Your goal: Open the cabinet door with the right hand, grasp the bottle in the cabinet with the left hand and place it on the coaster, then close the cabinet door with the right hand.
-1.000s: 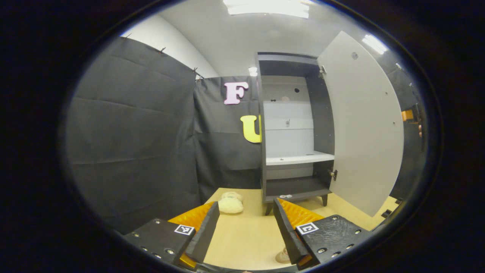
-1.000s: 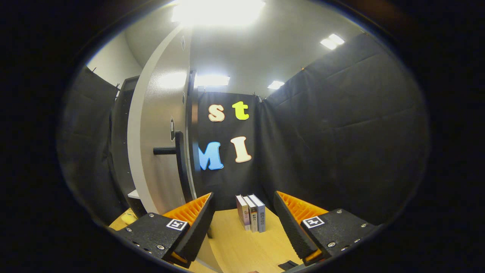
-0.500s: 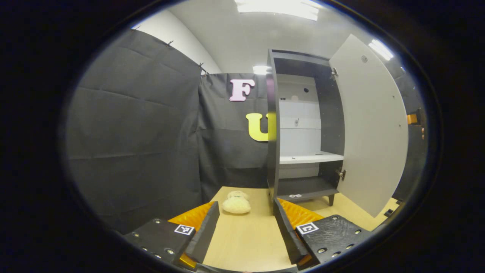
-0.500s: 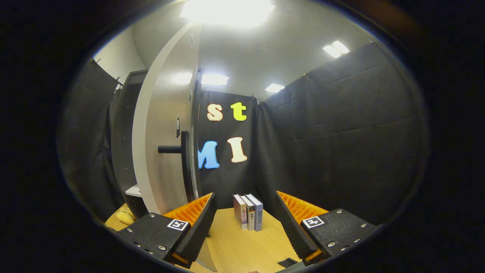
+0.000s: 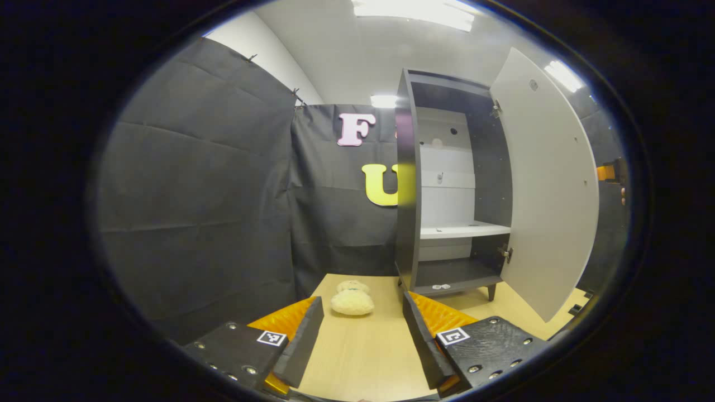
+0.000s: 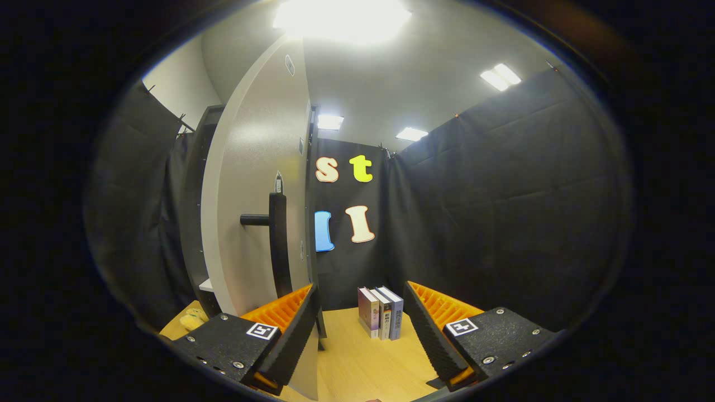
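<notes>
The dark grey cabinet (image 5: 408, 184) stands on the wooden table with its pale door (image 5: 550, 184) swung wide to the right. Inside I see a white shelf (image 5: 463, 230) and a dark bottom board with nothing tall on either. My left gripper (image 5: 363, 304) is open and empty, low over the table in front of the cabinet. In the right gripper view the door's outer face (image 6: 251, 184) carries a black bar handle (image 6: 277, 240). My right gripper (image 6: 360, 287) is open just right of and below that handle, not touching it.
A cream plush toy (image 5: 351, 299) lies on the table left of the cabinet's foot, and its edge peeks past the door (image 6: 192, 321). Three books (image 6: 382, 319) stand upright by the back wall. A hand with the other gripper (image 5: 611, 170) shows beyond the door's edge.
The left gripper has shifted left, so the cabinet is seen more from its side. In the right gripper view the door and handle have come closer to the gripper's left finger.
</notes>
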